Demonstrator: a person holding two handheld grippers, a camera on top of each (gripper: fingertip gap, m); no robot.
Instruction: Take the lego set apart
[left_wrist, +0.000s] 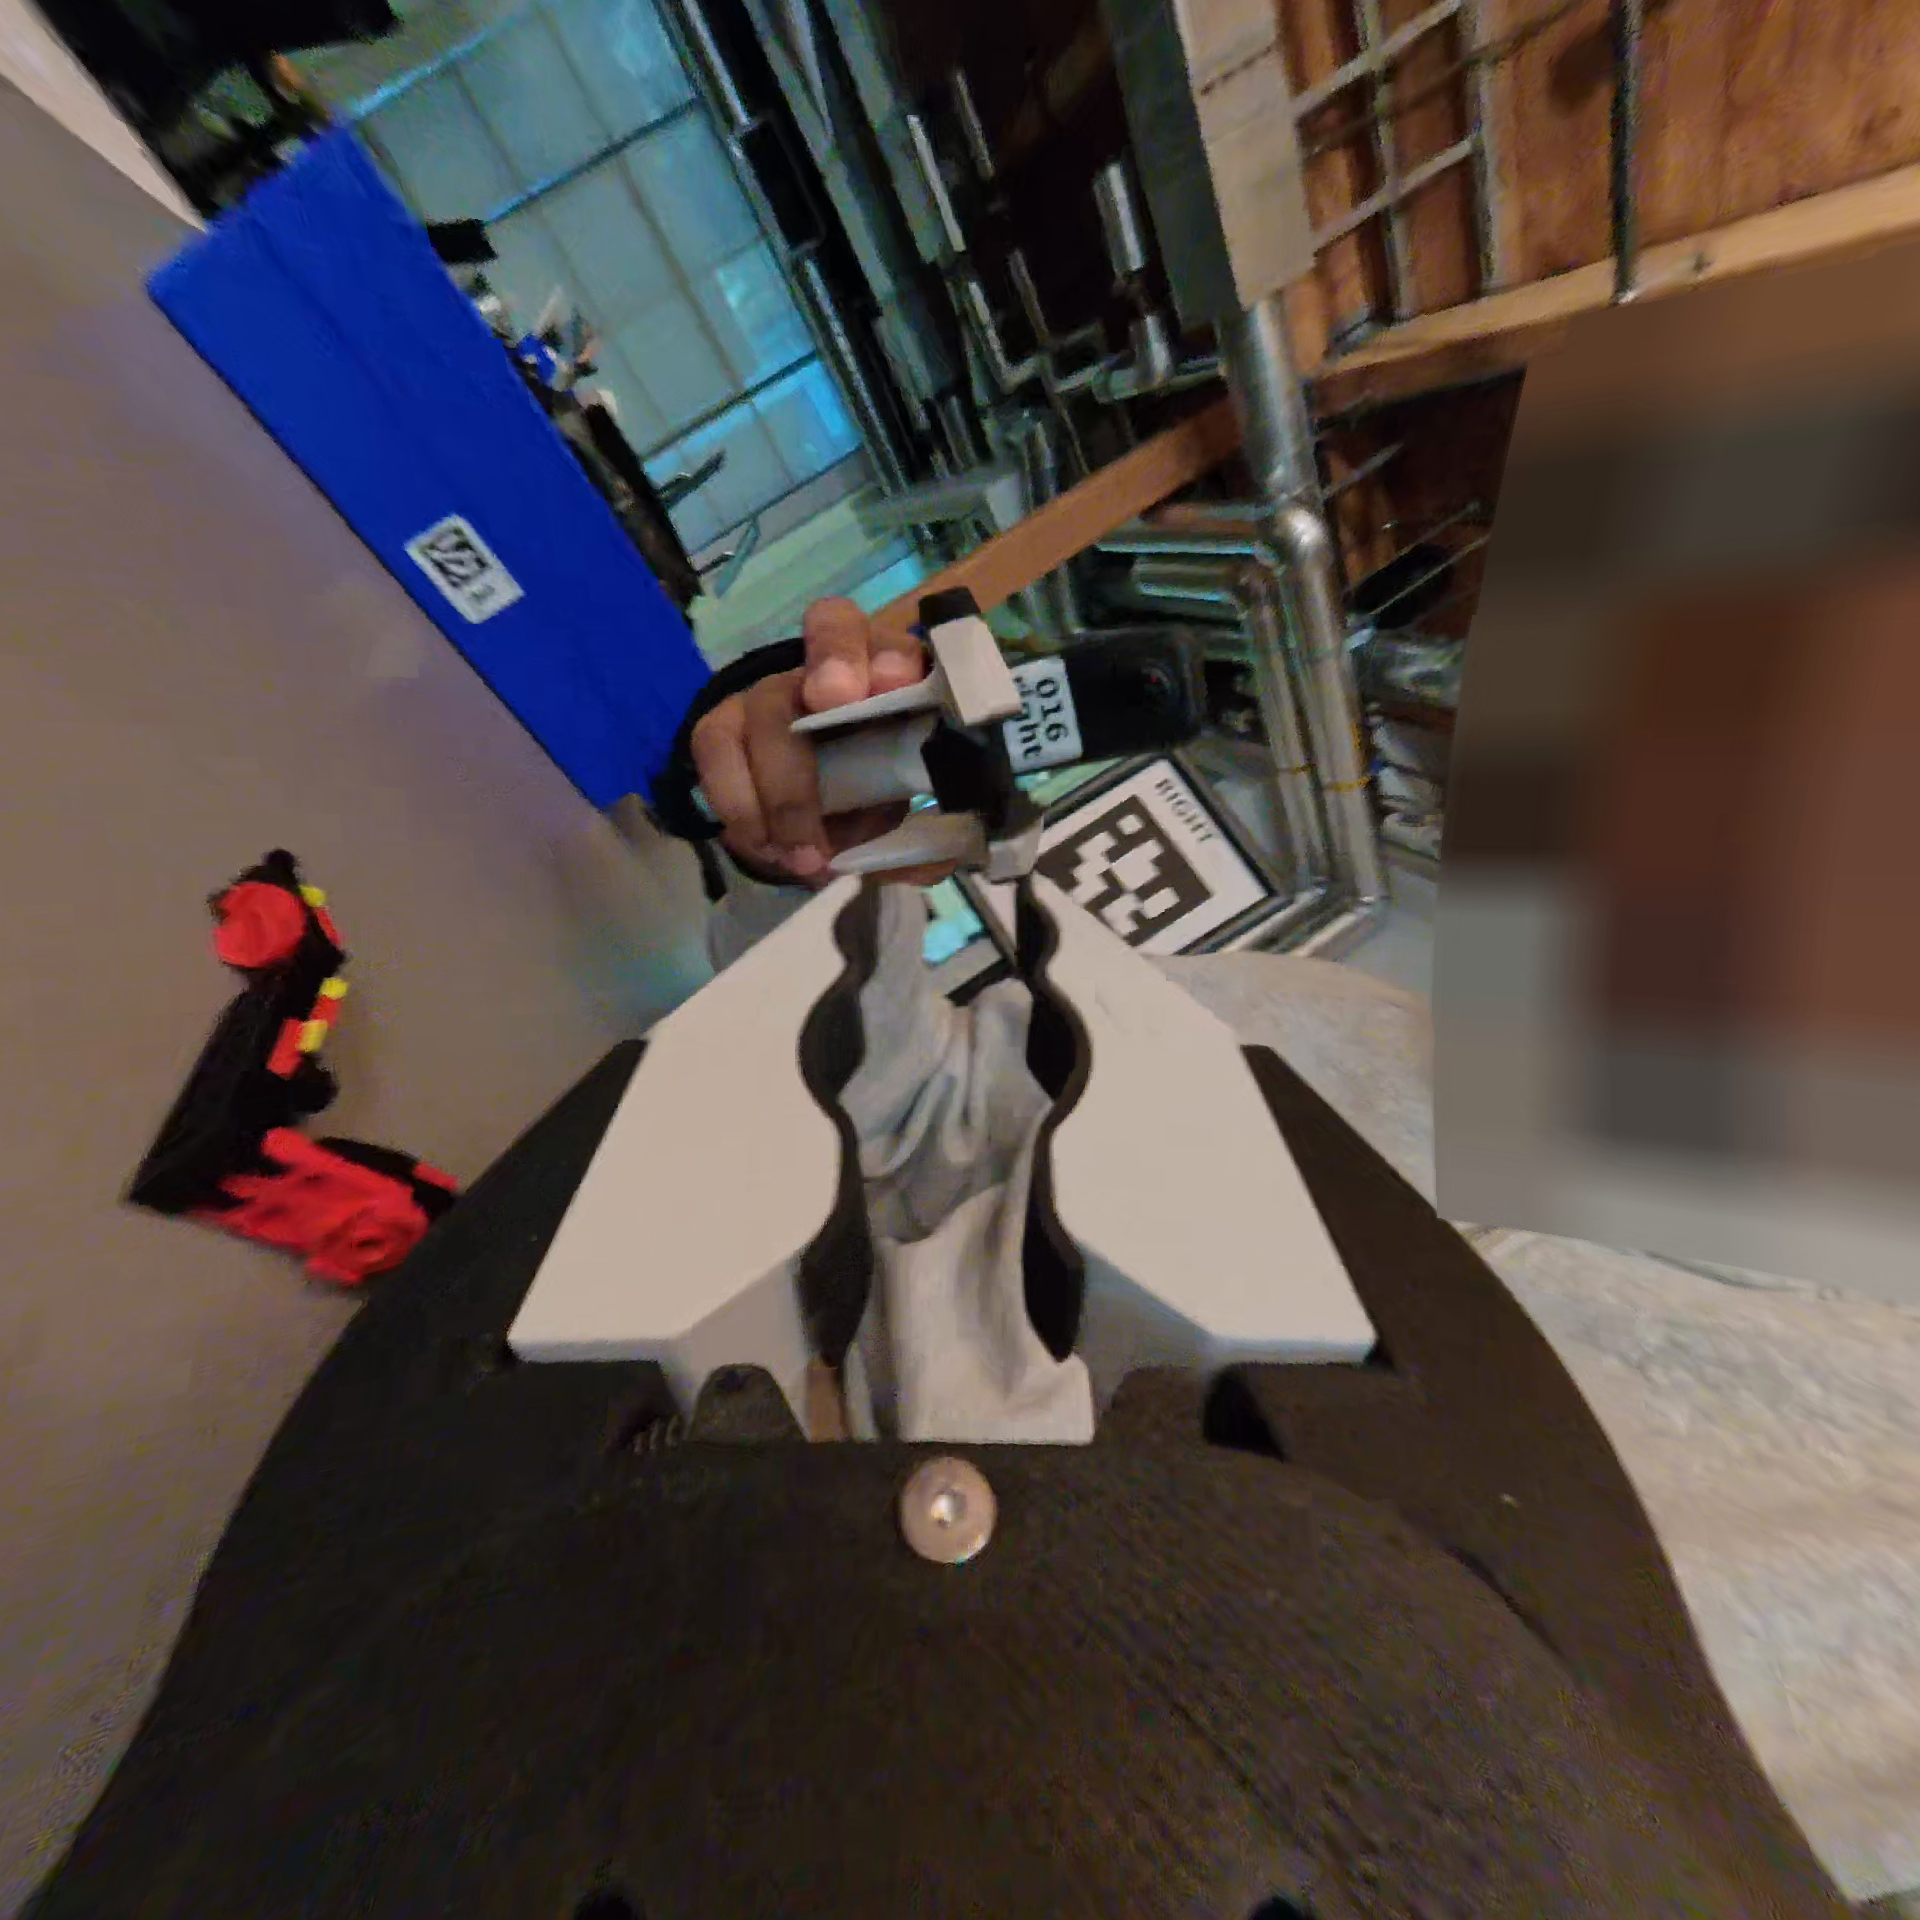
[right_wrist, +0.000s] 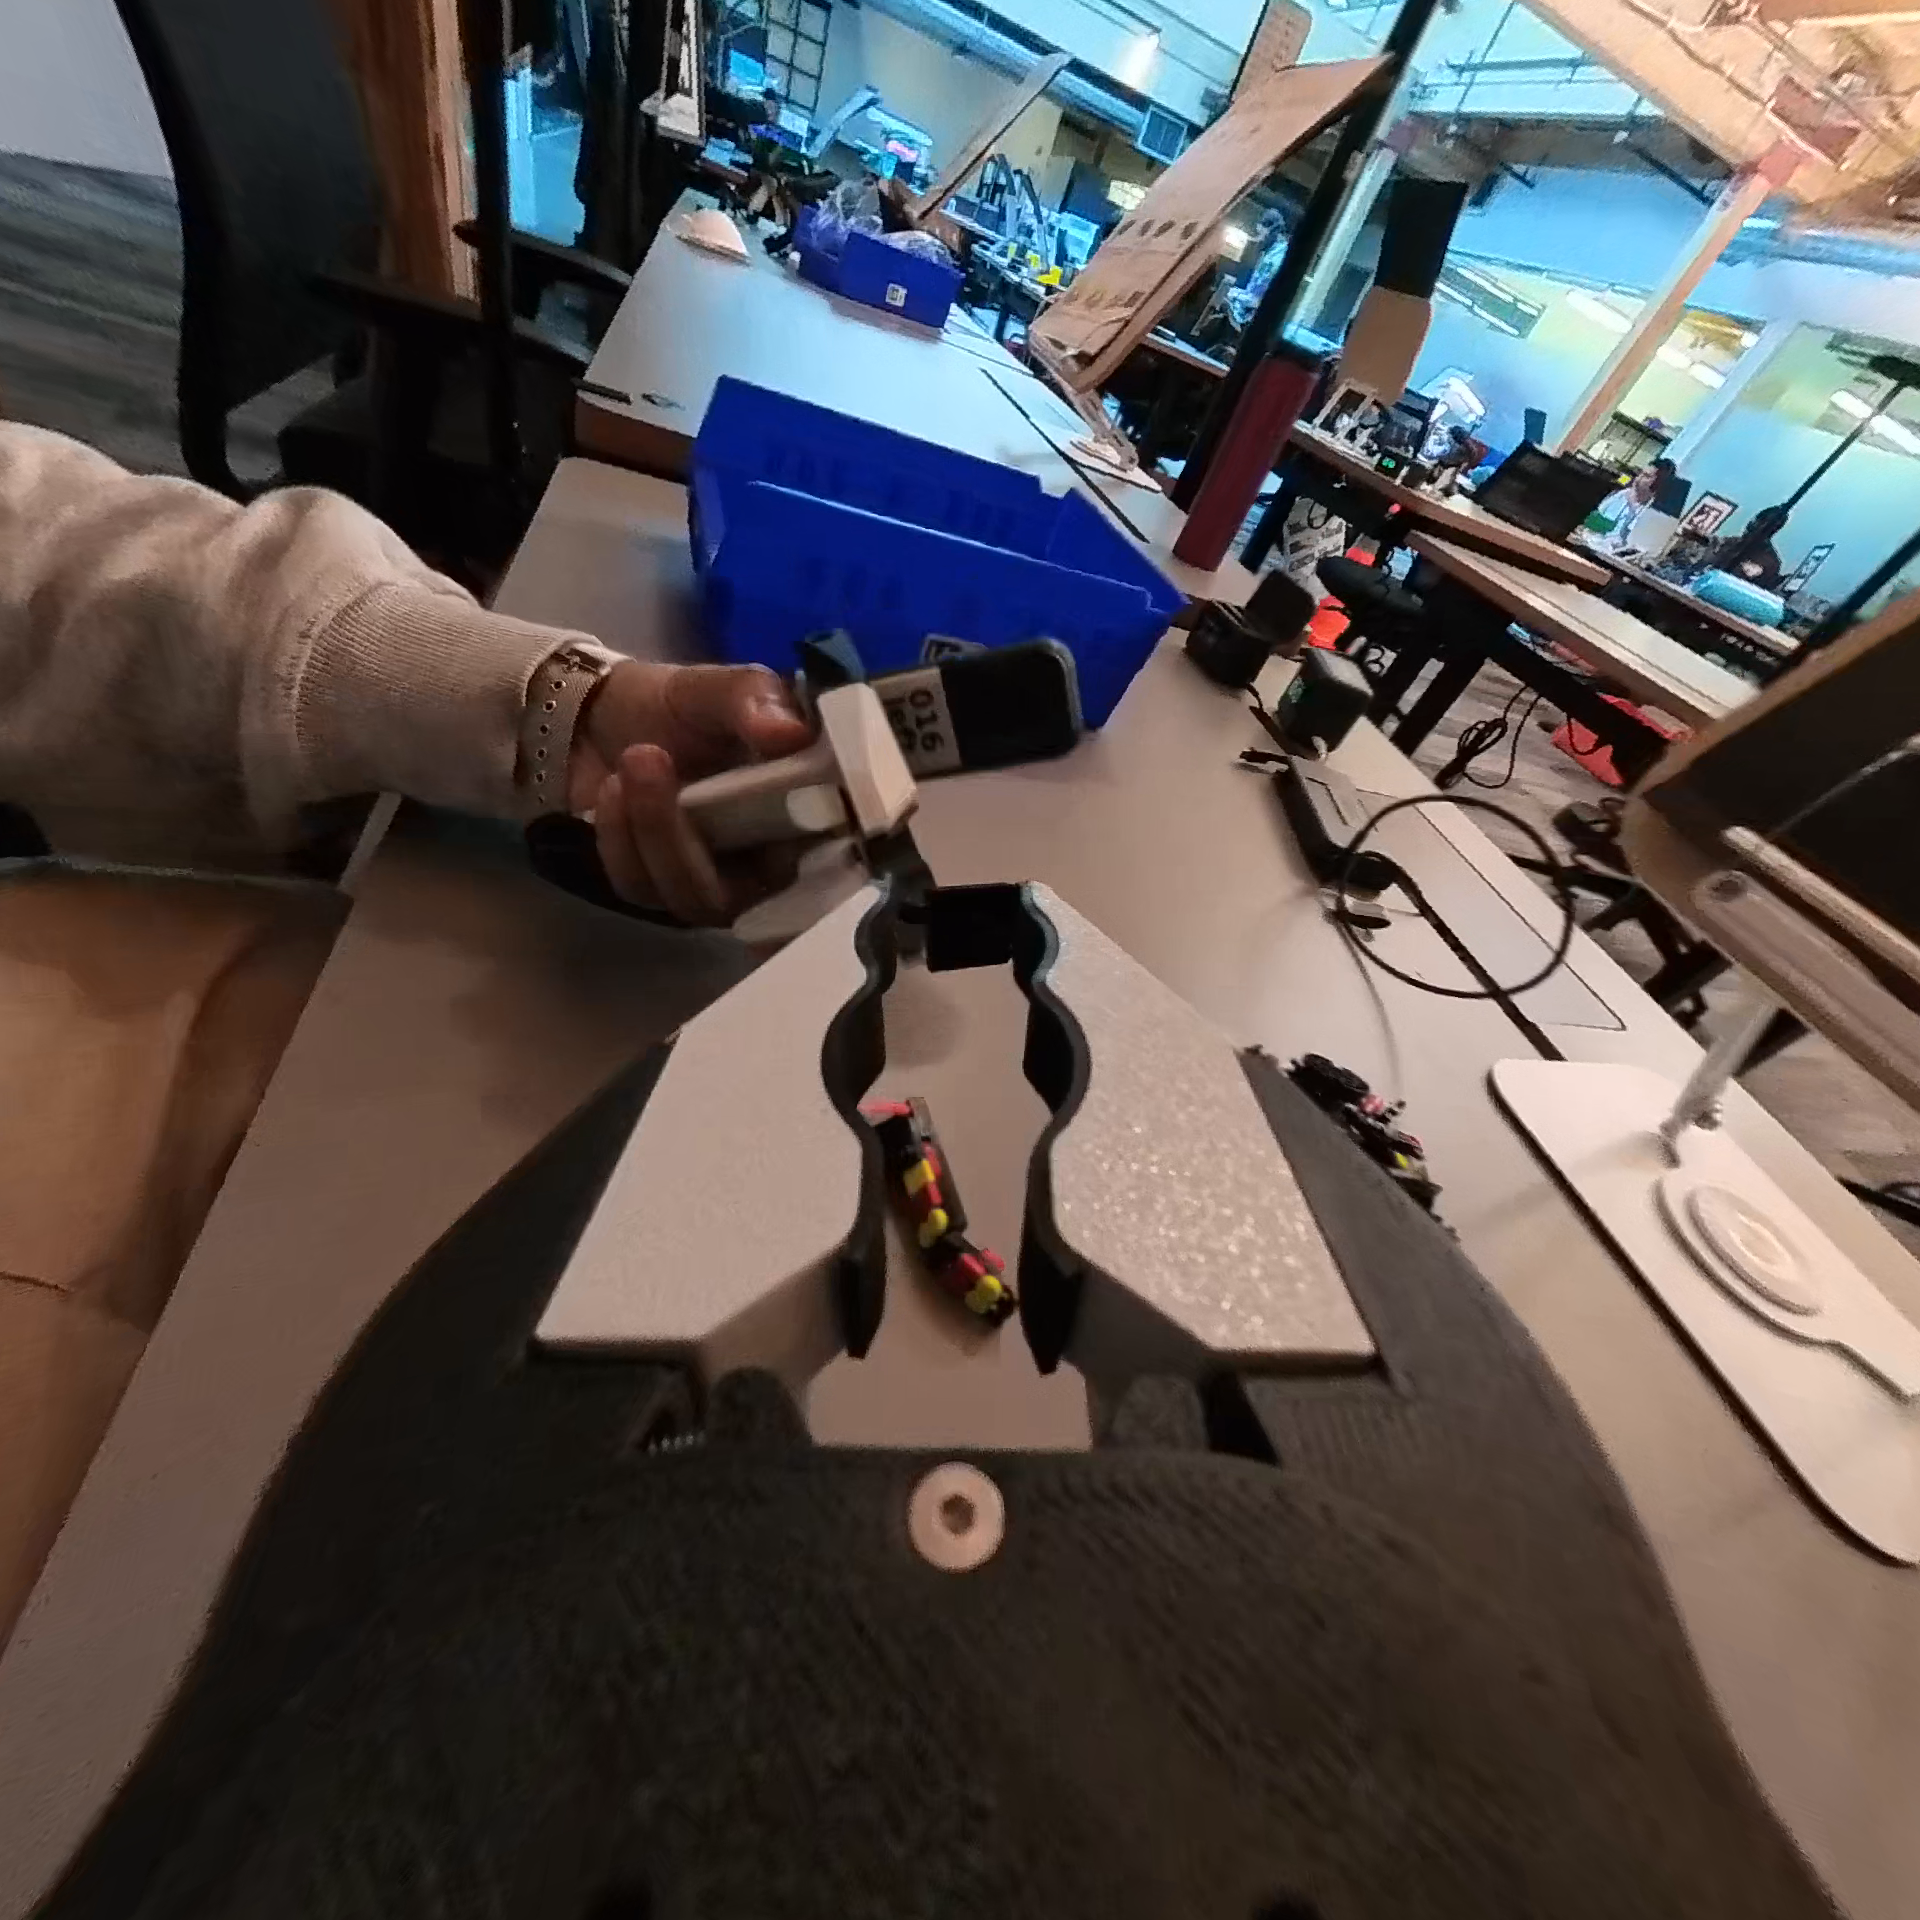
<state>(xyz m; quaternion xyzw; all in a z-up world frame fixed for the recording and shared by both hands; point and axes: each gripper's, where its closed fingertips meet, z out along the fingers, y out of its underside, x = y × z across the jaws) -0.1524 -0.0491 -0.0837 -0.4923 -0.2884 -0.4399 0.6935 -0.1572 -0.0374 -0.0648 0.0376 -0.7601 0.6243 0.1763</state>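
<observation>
the lego set (left_wrist: 281, 1081) lay in black, red and yellow pieces on the grey table (right_wrist: 1195, 831). the right gripper (right_wrist: 951, 940) pinched a small black brick (right_wrist: 968, 925) at its jaw tips; the left gripper (left_wrist: 940, 935) had jaws spread, empty. the pieces looked light, stiff and slick; best gripped across flat sides.

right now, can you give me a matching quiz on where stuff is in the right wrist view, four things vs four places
Things:
1 blue bin
2 black piece
3 red and yellow lego strip
4 white stand base

Places:
a lying on the table, seen through the finger gap
b between the fingertips of the right gripper
c on the table, at the right side of the view
d far back on the table

Pairs: 1-d, 2-b, 3-a, 4-c
</observation>
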